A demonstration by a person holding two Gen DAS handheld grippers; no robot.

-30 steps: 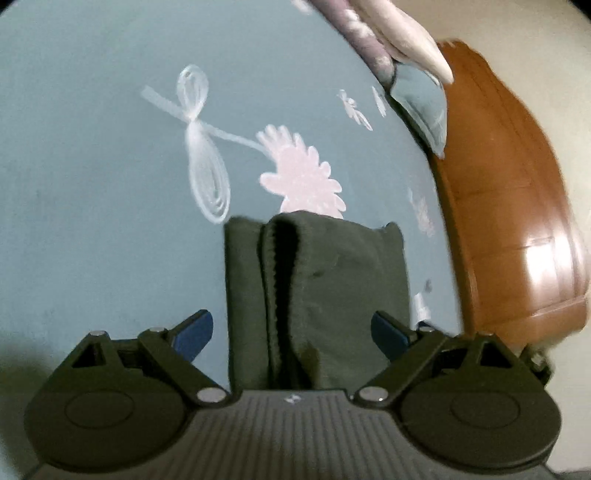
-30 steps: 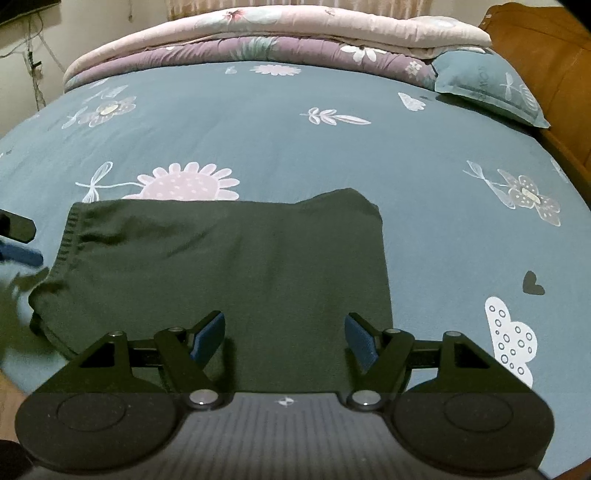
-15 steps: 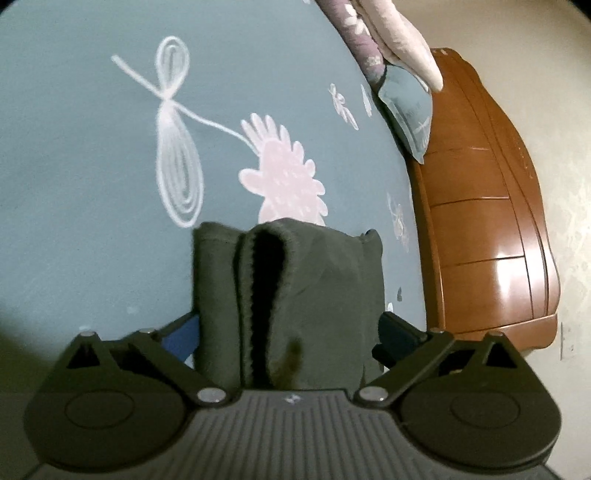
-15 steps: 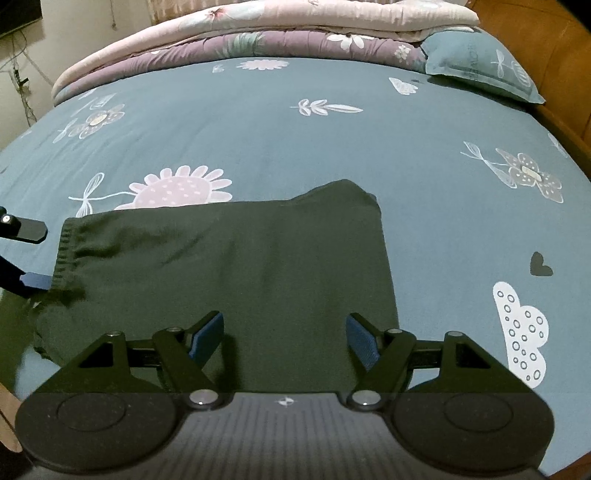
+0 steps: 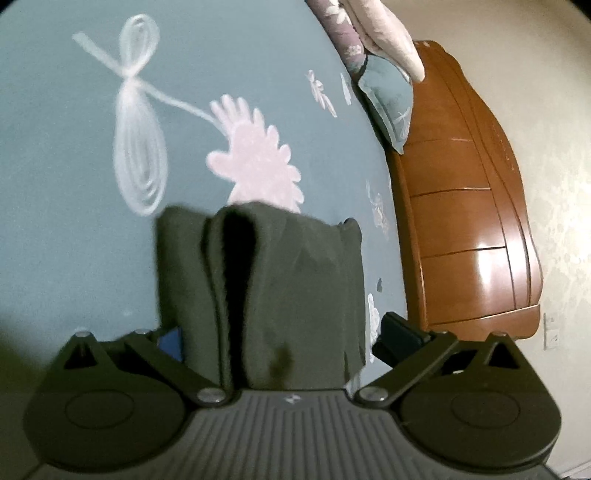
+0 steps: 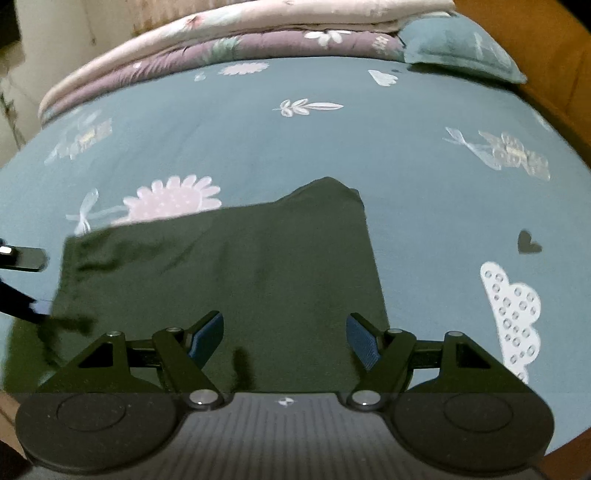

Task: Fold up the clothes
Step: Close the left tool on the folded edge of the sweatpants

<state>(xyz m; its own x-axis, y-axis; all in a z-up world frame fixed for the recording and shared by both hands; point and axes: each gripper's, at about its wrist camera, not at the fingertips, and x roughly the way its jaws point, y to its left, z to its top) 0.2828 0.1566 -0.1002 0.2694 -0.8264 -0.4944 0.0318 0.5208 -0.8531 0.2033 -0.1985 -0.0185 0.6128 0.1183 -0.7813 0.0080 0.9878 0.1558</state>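
Left gripper wide, its jaws have just been opening, straddling the waistband end of the dark green garment; nothing pinched. Right gripper fairly wide over the near edge, empty. Judgement: pinch both layers before lifting. Count: one garment on the bedsheet, one pillow, two stacked quilts.

Dark green garment, folded flat on the bedsheet

The left hand-held gripper has just been opening its jaws wider and has edged closer along the dark green garment, whose folded end now lies between the spread fingers.
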